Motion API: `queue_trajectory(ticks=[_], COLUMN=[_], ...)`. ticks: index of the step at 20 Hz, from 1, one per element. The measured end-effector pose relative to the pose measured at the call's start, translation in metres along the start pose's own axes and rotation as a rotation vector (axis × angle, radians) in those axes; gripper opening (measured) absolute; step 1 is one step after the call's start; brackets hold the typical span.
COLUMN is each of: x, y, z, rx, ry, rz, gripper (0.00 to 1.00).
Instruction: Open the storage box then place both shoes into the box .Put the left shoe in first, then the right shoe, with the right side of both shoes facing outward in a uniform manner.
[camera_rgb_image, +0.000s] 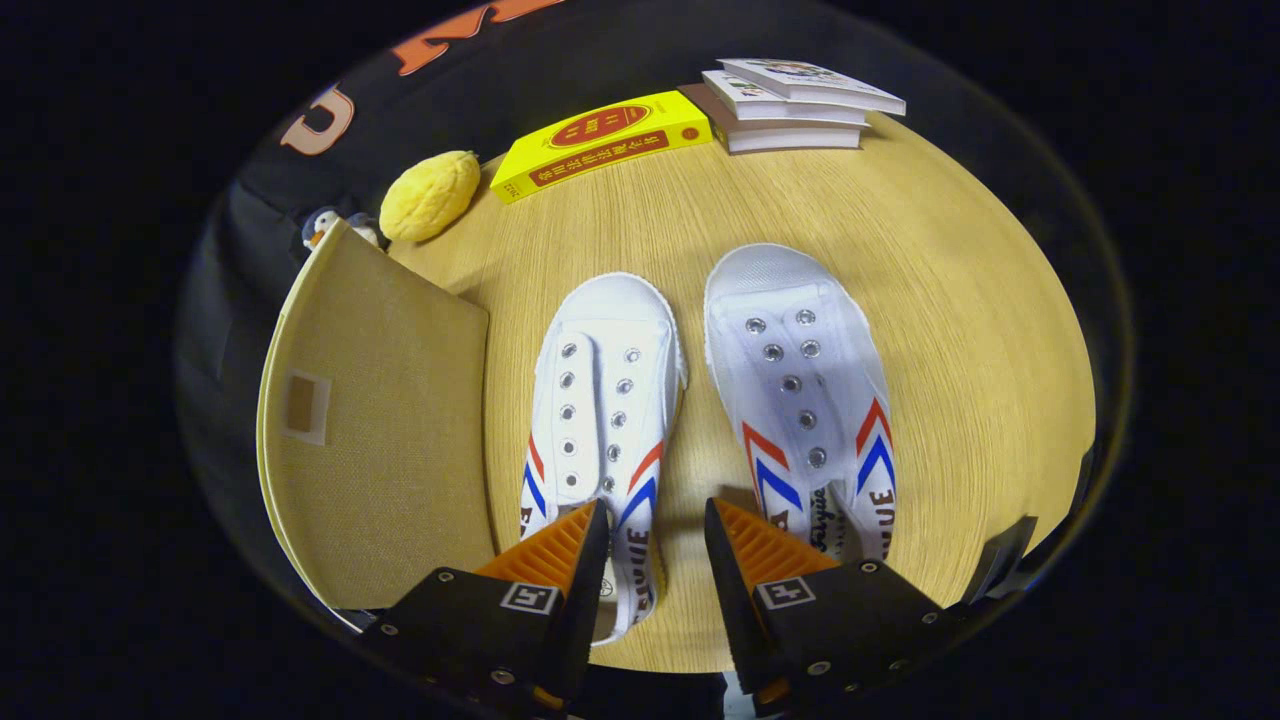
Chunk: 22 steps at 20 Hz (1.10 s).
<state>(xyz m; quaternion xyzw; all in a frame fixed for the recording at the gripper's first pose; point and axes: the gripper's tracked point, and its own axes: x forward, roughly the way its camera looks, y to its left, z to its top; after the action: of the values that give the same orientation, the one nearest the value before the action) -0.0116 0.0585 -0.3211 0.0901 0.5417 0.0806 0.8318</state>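
Wooden table taking up most of the frame, round-looking, light grain. Storage box sitting at the left of the frame, tan fabric lid facing the camera with a small label patch, appearing closed. Two white canvas shoes lying side by side in the centre, toes pointing toward the top of the frame: left shoe just beside the box, right shoe just beside it, a narrow strip of table showing between them. Both showing red and blue chevron stripes and no laces. Gripper hanging at bottom centre, fingers spread apart and holding nothing, one fingertip overlapping each shoe's heel end. Yellow book lying at top centre, stack of books to its right. Yellow plush sitting at upper left, small penguin toy peeking behind the box's top corner.
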Motion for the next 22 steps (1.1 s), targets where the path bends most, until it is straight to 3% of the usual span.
queue_trajectory(ticks=[7, 10, 15, 18, 22], x=[0.021, 0.024, 0.025, 0.023, 0.011], y=[0.011, 0.015, 0.013, 0.014, 0.032], z=[-0.001, -0.002, 0.001, 0.003, 0.007], rx=[-0.032, -0.043, 0.023, 0.061, 0.093], ry=[0.045, 0.091, 0.018, -0.052, -0.089], rz=[0.002, 0.026, 0.189, 0.236, 0.289], gripper=[0.53, 0.23, 0.15, 0.01, 0.0])
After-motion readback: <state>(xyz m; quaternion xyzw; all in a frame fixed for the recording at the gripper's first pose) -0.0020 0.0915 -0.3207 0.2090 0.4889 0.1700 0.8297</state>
